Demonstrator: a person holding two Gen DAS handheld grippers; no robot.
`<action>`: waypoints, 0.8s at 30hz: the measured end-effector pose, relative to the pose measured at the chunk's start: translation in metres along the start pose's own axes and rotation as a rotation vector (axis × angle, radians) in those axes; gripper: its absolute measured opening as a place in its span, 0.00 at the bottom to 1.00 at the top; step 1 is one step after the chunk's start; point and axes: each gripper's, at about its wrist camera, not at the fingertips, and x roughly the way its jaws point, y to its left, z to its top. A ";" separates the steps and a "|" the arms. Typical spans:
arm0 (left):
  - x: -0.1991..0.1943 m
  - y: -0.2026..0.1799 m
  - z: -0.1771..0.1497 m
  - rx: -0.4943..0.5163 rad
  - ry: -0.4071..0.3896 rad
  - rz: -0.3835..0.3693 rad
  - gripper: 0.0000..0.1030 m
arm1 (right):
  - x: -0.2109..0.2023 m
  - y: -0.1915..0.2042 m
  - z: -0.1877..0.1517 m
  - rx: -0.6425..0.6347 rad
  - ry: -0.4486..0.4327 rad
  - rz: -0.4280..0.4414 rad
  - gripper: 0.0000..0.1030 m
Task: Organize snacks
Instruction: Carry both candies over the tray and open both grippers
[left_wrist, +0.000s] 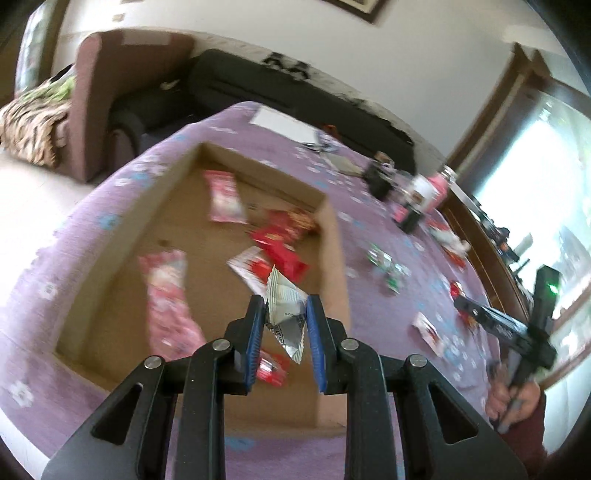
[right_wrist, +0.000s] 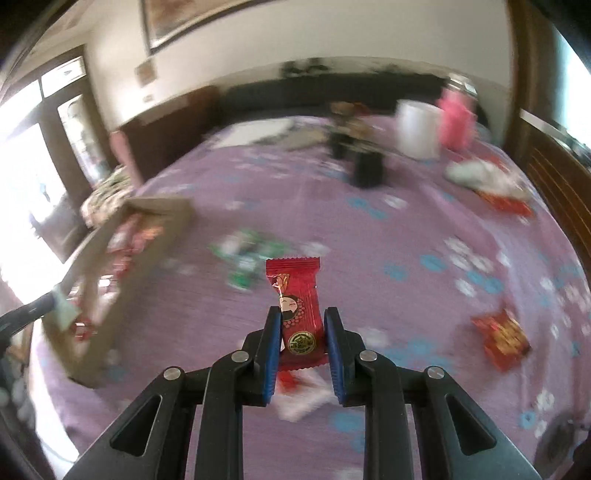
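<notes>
In the left wrist view my left gripper (left_wrist: 286, 299) is shut on a crumpled silver-white snack packet (left_wrist: 284, 314), held over the open cardboard box (left_wrist: 334, 251). Inside the box lie pink packets (left_wrist: 166, 295) and red packets (left_wrist: 280, 243). My right gripper (right_wrist: 301, 312) is shut on a red candy packet (right_wrist: 297, 295) with a cartoon face, held upright above the purple cloth (right_wrist: 388, 240). The box (right_wrist: 122, 295) stands to its left, and the left gripper's tip with the silver packet (right_wrist: 64, 310) shows at that edge. The right gripper (left_wrist: 480, 314) also appears at the right of the left wrist view, gripped by a hand (left_wrist: 517, 402).
Loose on the flowered cloth are green packets (right_wrist: 247, 262), a red packet (right_wrist: 502, 336), more red and white packets (right_wrist: 491, 181) and a white packet (right_wrist: 303, 398) under my right gripper. A white cylinder (right_wrist: 417, 129), pink container (right_wrist: 454, 118) and dark objects (right_wrist: 365, 166) stand at the back.
</notes>
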 end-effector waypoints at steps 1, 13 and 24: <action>0.002 0.005 0.006 -0.017 0.007 0.015 0.20 | 0.002 0.017 0.006 -0.026 0.004 0.031 0.23; 0.062 0.049 0.063 -0.097 0.100 0.132 0.20 | 0.057 0.173 0.030 -0.234 0.116 0.219 0.22; 0.070 0.061 0.069 -0.148 0.118 0.129 0.39 | 0.090 0.230 0.002 -0.339 0.211 0.230 0.22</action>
